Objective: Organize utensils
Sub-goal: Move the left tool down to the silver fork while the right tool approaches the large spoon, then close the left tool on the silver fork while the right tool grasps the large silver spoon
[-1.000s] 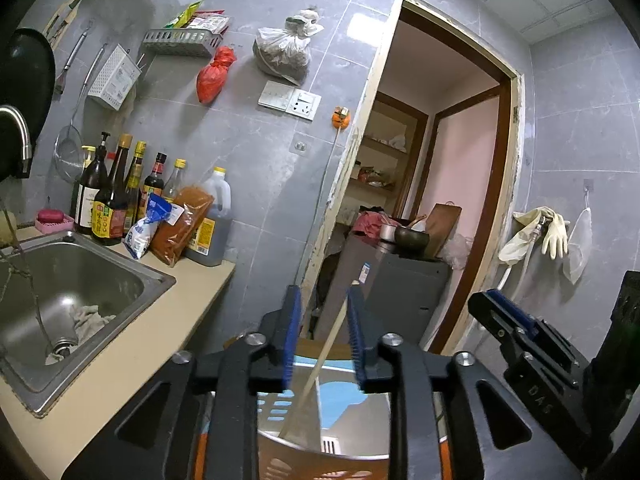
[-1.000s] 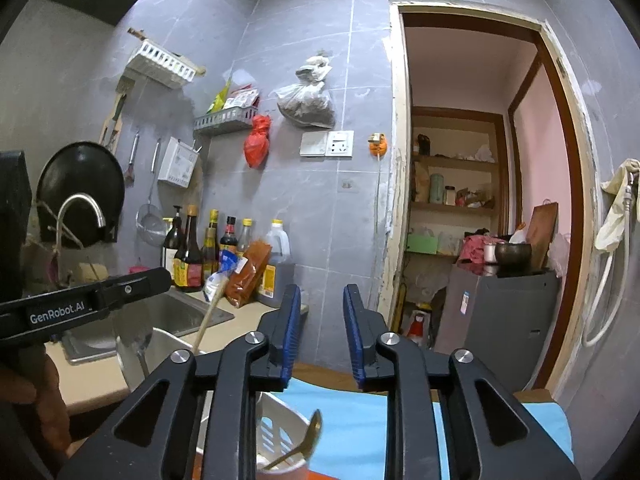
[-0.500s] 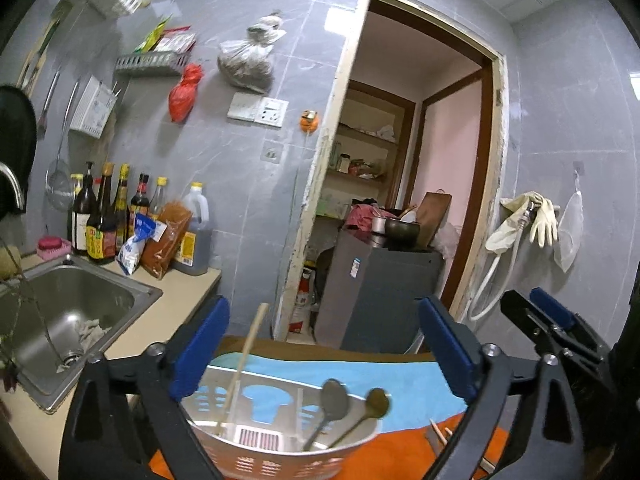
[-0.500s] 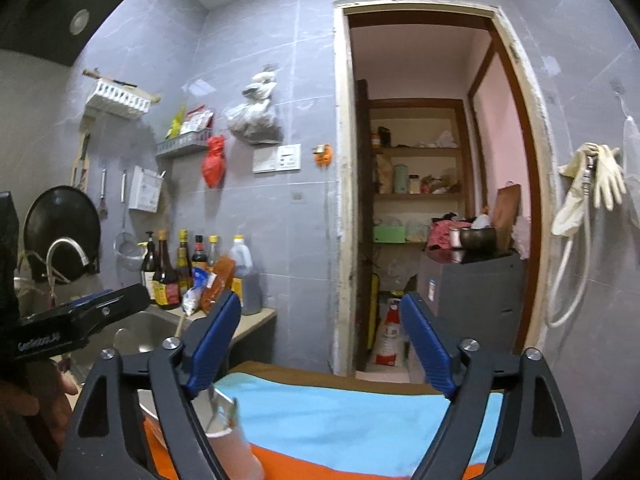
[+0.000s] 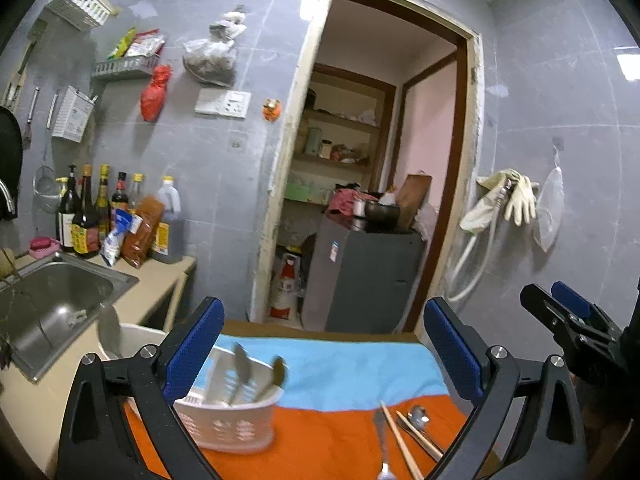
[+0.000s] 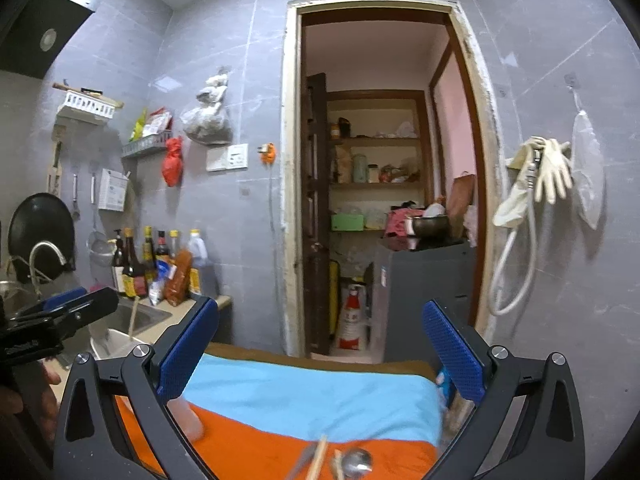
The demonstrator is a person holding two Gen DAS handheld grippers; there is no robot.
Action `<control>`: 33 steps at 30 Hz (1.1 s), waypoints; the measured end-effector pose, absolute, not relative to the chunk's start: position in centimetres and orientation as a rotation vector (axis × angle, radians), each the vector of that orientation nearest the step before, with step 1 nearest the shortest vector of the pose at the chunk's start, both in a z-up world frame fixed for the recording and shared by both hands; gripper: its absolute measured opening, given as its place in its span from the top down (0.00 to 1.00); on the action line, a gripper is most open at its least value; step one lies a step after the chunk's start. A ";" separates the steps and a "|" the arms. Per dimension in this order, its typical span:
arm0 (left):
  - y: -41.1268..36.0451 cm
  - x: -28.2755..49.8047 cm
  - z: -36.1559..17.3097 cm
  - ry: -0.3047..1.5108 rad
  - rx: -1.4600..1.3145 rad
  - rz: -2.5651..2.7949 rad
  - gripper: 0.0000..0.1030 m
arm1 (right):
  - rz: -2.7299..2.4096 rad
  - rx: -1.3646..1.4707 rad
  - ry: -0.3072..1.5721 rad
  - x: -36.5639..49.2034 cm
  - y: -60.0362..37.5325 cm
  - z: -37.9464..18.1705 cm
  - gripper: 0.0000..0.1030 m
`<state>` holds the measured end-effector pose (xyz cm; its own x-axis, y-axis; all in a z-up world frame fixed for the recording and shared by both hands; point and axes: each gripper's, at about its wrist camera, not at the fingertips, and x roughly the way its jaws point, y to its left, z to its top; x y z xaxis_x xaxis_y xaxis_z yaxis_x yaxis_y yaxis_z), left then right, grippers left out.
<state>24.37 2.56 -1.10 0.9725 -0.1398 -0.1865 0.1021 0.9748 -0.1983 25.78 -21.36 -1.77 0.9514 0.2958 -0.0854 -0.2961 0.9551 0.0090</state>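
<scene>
A white slotted basket (image 5: 228, 420) stands on the orange cloth (image 5: 320, 440) and holds two spoons (image 5: 242, 368). To its right lie loose chopsticks (image 5: 400, 436), a spoon (image 5: 418, 416) and another metal utensil (image 5: 382, 440). My left gripper (image 5: 326, 348) is open wide above the cloth, with nothing between its blue pads. My right gripper (image 6: 320, 352) hovers over the blue cloth (image 6: 312, 396); its jaws are opening and empty. A chopstick (image 6: 318, 456) and spoon (image 6: 356, 460) lie blurred below it. Each gripper shows in the other's view: the right gripper (image 5: 568, 320), the left gripper (image 6: 60, 316).
A steel sink (image 5: 60, 296) and counter with sauce bottles (image 5: 88, 216) are at the left, with a white container (image 5: 136, 336) by the counter edge. Behind the table an open doorway (image 5: 360, 200) shows a grey cabinet (image 5: 368, 280). Gloves and a hose (image 5: 508, 200) hang on the right wall.
Both grippers went from nearly shut to wide open. The left let go of the chopstick it held over the basket. Both drew back and rose, bringing the cloth and loose utensils into view.
</scene>
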 end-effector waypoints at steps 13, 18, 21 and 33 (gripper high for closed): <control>-3.1 26.5 -7.1 0.383 -0.160 -0.199 0.05 | 0.212 -0.013 0.221 26.7 -26.3 -6.4 0.00; -4.3 27.6 -9.7 0.440 -0.133 -0.195 0.05 | 0.210 -0.005 0.279 27.8 -27.1 -9.0 0.00; -5.0 28.3 -11.1 0.482 -0.121 -0.193 0.05 | 0.216 0.005 0.323 28.7 -27.5 -10.7 0.00; -6.7 31.9 -16.4 0.729 -0.059 -0.222 0.06 | 0.295 0.038 0.529 33.3 -27.7 -14.7 0.00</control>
